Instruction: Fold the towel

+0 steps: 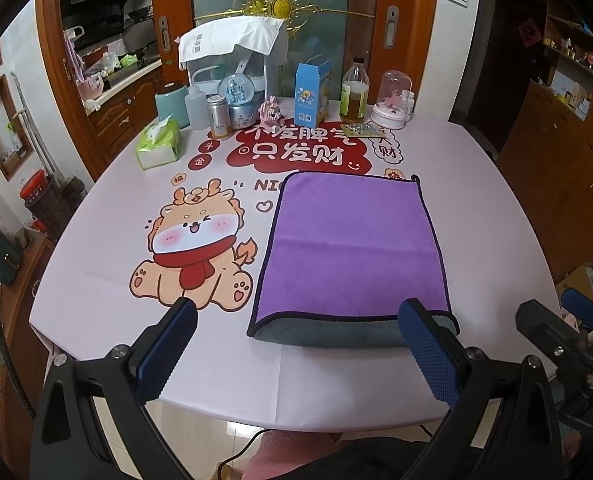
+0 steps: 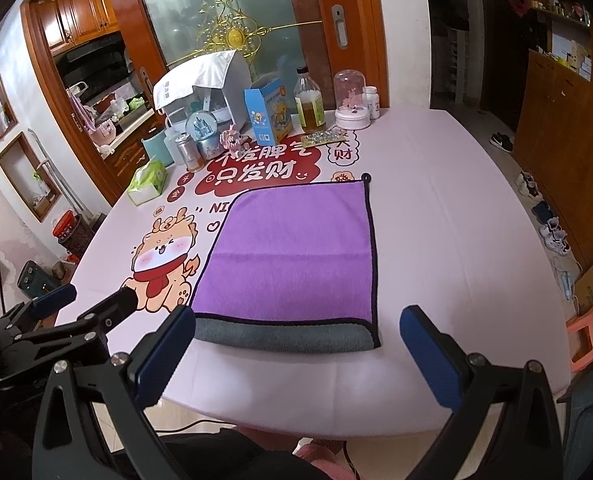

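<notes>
Purple towel (image 2: 292,252) lies ahead of both wide-open, empty tongs, long axis running away, nearer the right tongs (image 2: 296,344) than the left tongs (image 1: 296,344).

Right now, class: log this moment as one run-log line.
task: fold towel | towel: folded, flat on table | left gripper: open, empty | right gripper: open, empty

Left gripper (image 1: 296,344) and right gripper (image 2: 296,350) hover side by side, jaws spread wide, holding nothing.
</notes>
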Tool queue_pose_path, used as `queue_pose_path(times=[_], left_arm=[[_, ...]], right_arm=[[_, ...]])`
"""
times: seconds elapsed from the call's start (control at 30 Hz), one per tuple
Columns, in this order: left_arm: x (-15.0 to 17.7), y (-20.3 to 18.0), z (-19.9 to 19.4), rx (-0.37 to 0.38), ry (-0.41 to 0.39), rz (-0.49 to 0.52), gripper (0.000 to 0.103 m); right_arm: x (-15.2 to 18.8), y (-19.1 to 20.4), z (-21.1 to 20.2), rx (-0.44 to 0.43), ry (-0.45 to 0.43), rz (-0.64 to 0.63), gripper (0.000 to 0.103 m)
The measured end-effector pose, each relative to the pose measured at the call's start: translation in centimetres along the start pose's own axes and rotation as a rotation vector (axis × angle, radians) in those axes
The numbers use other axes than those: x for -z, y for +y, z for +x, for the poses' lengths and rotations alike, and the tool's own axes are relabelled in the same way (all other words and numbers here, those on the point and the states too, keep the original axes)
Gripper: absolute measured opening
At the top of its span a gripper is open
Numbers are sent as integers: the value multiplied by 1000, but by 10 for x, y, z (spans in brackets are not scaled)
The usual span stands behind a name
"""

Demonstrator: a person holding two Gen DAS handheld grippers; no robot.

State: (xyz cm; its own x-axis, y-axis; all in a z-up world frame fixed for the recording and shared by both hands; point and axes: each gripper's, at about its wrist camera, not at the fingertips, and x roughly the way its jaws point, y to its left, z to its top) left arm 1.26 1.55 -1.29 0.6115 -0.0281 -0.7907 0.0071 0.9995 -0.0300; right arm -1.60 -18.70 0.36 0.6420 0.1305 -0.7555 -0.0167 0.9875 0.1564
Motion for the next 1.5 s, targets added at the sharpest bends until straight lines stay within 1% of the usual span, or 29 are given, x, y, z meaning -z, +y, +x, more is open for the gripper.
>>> queue_pose_path(times=[0.27,0.33,0.5,0.63,0.8,0.9,1.03,1.3,1.43,1.5], left_arm=[[-7,2,17,12,55,-21,100],[-8,1,21,12,66,-11,100],[-8,-1,35,-7,93,31,100],[-6,-2,48,-19,121,64,100],[-3,-2,68,-22,166,101,100],[-1,1,80,-6,197,111,100],[1,3,96,-3,219,142,100],[1,7,124,8,233,196,100],[1,10,138,25,234,233,100],[1,11,146,36,239,249,100]], right_arm=[[-7,-12,-1,-8,-20,-11,102],[-9,-14,-1,-3,-24,-13,102],[-11,-26,11,-24,-5,-9,102],[-10,-34,23,-14,15,-15,102],[-2,-41,41,-16,47,-25,101],[2,-48,55,-26,72,-33,98],[8,-55,70,-25,95,-52,96],[23,-64,100,-23,104,-114,96],[32,-66,114,-34,117,-139,90],[35,-66,120,-42,120,-150,89]])
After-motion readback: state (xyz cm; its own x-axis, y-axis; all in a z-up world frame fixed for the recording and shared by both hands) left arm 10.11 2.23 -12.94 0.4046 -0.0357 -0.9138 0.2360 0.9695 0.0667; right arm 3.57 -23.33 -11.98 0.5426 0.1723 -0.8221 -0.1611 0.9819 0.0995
